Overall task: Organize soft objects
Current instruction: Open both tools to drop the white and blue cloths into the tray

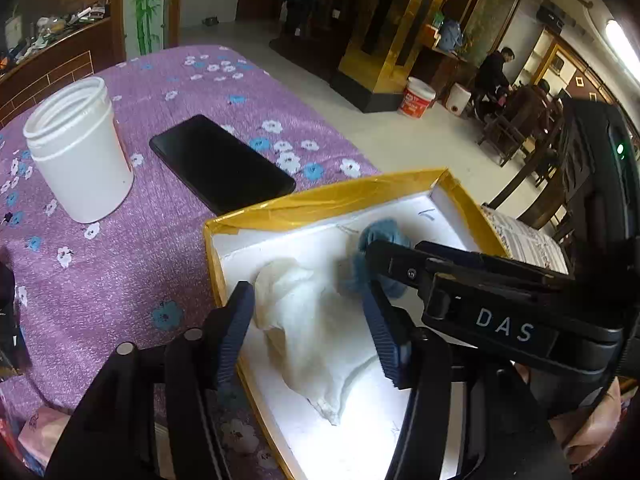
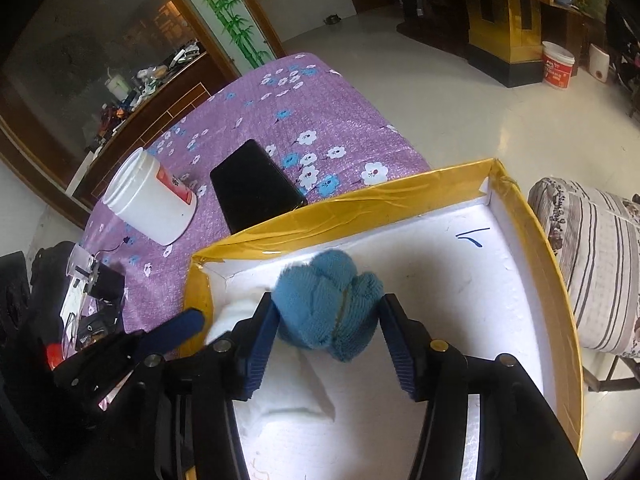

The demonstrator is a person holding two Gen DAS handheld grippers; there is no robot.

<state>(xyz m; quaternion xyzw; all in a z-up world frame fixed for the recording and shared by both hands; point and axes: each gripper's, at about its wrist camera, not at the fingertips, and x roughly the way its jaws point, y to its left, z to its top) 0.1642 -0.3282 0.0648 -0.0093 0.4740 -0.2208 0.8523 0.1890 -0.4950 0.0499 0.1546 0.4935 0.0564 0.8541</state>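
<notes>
— Where are the cloths?
— Both in the box [image 2: 536, 216]; right fingers [image 2: 326, 332] loosely bracket the blue cloth [image 2: 328, 304], left fingers [image 1: 312, 328] spread around the white cloth [image 1: 308, 320].
— Risk?
— Crowded grippers may collide.

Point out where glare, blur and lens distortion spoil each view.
Left wrist view: the foam floor of the yellow box is blown out near the bottom edge, the fisheye bends the table edge, and the corners go black. Right wrist view: the white cloth merges into the bright foam, while the blue cloth stays fairly sharp.
</notes>
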